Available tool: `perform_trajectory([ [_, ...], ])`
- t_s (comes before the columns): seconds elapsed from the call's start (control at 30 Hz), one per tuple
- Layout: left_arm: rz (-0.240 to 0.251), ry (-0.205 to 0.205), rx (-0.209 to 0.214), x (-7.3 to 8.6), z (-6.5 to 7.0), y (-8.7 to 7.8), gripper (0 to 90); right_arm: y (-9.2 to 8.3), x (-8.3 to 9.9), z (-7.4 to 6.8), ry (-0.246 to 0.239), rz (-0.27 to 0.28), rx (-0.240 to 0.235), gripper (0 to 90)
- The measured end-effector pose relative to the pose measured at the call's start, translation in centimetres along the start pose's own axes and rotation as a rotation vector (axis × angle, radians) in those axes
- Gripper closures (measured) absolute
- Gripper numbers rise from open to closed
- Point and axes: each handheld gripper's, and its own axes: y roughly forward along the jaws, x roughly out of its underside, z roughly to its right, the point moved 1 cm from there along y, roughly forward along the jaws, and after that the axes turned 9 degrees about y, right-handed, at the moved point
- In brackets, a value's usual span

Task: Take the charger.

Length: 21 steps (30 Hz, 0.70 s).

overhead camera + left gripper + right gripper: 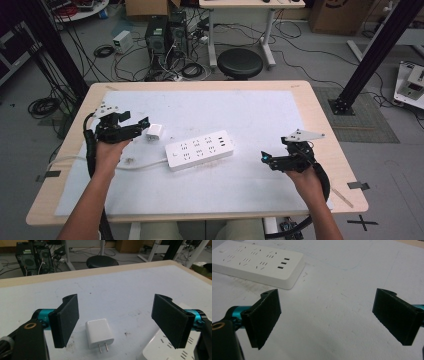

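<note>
A small white plug adapter (99, 335) lies on the white mat with its two metal prongs toward the camera; from above the adapter (154, 132) sits just left of a white power strip (200, 149). My left gripper (142, 124) is open, its jaws wide apart, and the adapter lies between them without touching either pad. In the left gripper view that left gripper (117, 322) shows the adapter nearer the left jaw. My right gripper (265, 158) stands open over bare mat to the right of the strip, nothing between its jaws. In the right gripper view the power strip (259, 263) lies at upper left.
The strip's white cable (100, 162) runs left under my left hand. A white mat (250, 115) covers most of the wooden table (320, 120). A black stool (240, 62), computer towers and loose cables stand on the floor beyond the far edge.
</note>
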Motion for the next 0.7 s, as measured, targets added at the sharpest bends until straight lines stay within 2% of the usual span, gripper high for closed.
perform_trajectory([
  [0.13,-0.026,0.008,-0.018,0.0,-0.2,1.2,22.1,0.0,0.0,0.1,-0.001,0.003,-0.003,8.2],
  [0.37,-0.098,-0.017,-0.060,0.5,-0.6,3.6,22.0,0.0,-0.1,0.1,0.000,0.004,-0.001,8.2],
  [0.47,-0.149,-0.026,-0.072,1.1,-0.4,5.1,22.0,0.0,0.0,0.0,0.004,-0.002,0.001,8.2],
  [0.7,-0.216,-0.034,-0.088,3.0,-0.2,6.6,22.0,0.0,0.1,0.0,0.008,-0.002,-0.001,8.2],
])
